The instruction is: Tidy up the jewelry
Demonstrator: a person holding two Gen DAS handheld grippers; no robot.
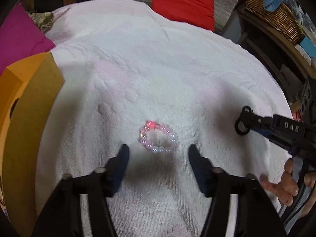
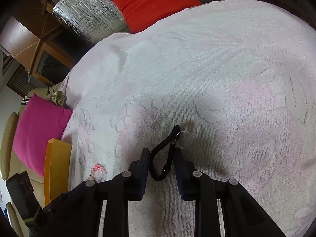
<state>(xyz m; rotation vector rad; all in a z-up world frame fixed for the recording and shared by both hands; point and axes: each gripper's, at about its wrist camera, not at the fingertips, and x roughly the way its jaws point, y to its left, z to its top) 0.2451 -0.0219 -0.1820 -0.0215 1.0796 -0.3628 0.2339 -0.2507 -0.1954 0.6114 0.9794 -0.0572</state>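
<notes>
A bracelet of pink and pale blue beads (image 1: pixel 158 138) lies flat on the white towel (image 1: pixel 148 69), with a red glint on its far side. My left gripper (image 1: pixel 158 148) stands open just in front of it, one fingertip on either side of its near edge, pads not touching it. Off to the right, my right gripper (image 1: pixel 244 121) is shut on a black cord loop (image 1: pixel 241 128). In the right wrist view the black cord loop (image 2: pixel 158 158) bends between the pads of the right gripper (image 2: pixel 161 151), with a clear charm (image 2: pixel 184 138) at its tip. The bead bracelet (image 2: pixel 97 172) shows at lower left.
An orange wooden box (image 1: pixel 29 90) sits at the towel's left edge, a magenta cushion (image 1: pixel 21 37) behind it. A red cushion (image 1: pixel 183 0) lies beyond the towel. A wicker basket (image 1: pixel 276 17) stands on a shelf at the far right. A person's hand (image 1: pixel 286 183) holds the right gripper.
</notes>
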